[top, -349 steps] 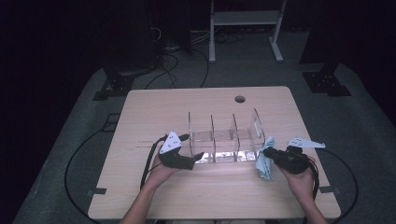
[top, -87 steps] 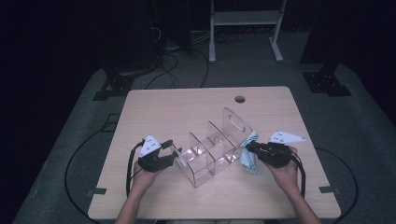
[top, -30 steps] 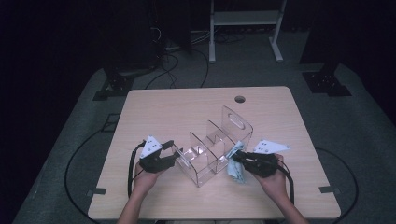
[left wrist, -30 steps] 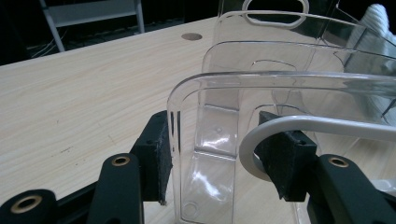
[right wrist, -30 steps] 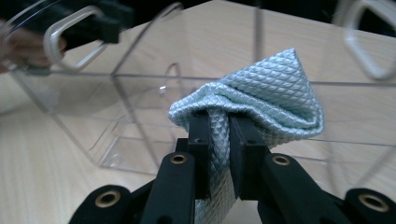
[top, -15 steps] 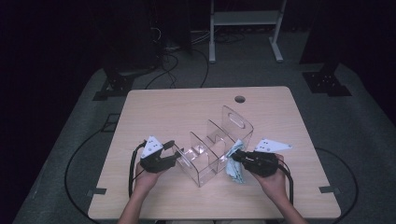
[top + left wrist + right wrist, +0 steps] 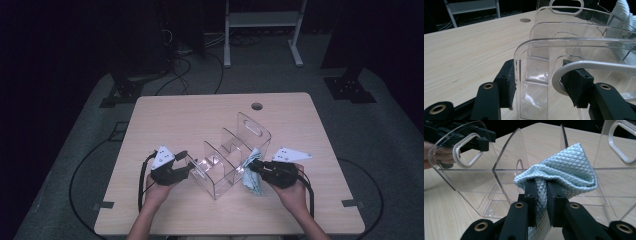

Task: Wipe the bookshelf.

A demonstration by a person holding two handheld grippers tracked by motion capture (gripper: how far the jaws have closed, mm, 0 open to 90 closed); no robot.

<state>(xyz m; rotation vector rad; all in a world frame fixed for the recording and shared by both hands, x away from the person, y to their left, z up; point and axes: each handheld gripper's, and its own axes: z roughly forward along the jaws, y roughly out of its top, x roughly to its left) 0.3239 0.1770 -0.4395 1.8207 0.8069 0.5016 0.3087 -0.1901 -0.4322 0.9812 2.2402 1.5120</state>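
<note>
The tongs (image 7: 541,192) pinch a pale green quilted cloth (image 7: 564,167) against the clear acrylic divider rack (image 7: 506,170) on the counter (image 7: 446,205).

Your right tongs (image 7: 541,192) cover the cloth's (image 7: 564,167) pinched middle; its lower end runs off the near edge. Clear organizer's (image 7: 554,47) right side is cut off in the left gripper view. From above, your forearms leave frame near.

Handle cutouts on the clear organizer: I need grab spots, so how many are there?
2: one in the near end wall, held by the left gripper; one in the far end wall. Organizer.
</note>
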